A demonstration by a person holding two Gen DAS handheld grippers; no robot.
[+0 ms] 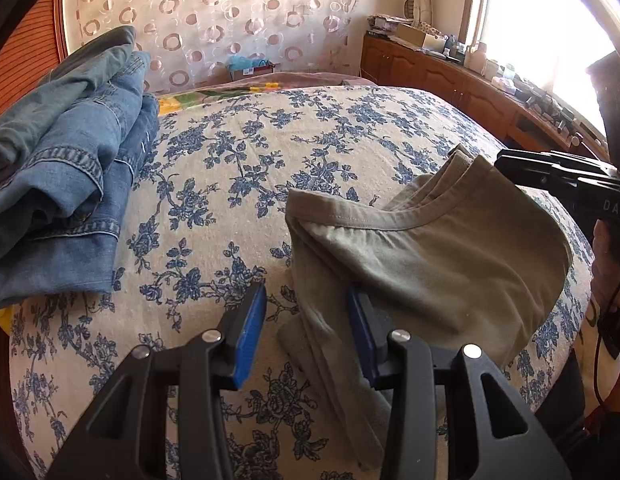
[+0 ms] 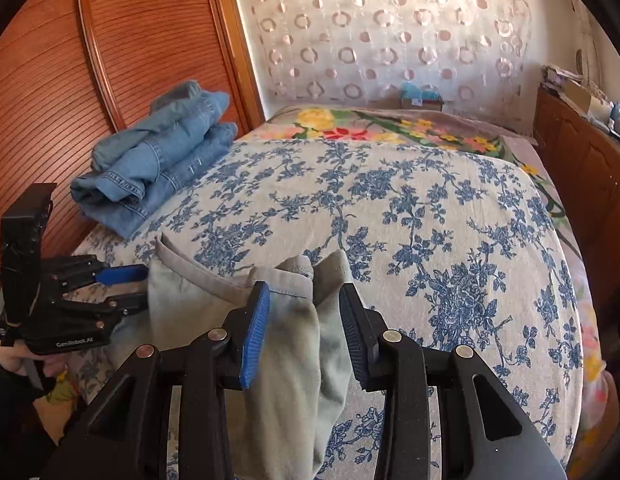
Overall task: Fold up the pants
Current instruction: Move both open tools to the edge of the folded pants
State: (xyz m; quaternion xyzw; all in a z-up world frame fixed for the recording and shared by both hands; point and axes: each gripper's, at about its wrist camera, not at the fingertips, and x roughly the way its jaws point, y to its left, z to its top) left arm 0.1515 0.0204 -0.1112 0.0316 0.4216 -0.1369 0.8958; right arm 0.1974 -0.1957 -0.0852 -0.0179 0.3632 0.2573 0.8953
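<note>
Olive-grey pants (image 1: 430,272) lie folded on the blue-flowered bedspread (image 1: 230,184). My left gripper (image 1: 306,332) stands open over their left edge: the right pad lies against the cloth and the left pad stands clear of it. In the right wrist view my right gripper (image 2: 306,332) is open too, with a bunched end of the pants (image 2: 178,292) slack between its blue pads. The left gripper (image 2: 140,288) shows at that view's left edge, its fingers at the cloth's side. The right gripper (image 1: 506,164) appears at the far right of the left wrist view.
A stack of folded blue jeans (image 1: 62,184) (image 2: 158,168) sits at the bed's far left by a wooden headboard (image 2: 110,60). A flowered blanket (image 2: 370,128) lies beyond the bedspread. Wooden cabinets (image 1: 442,76) with clutter run along the right, under a bright window.
</note>
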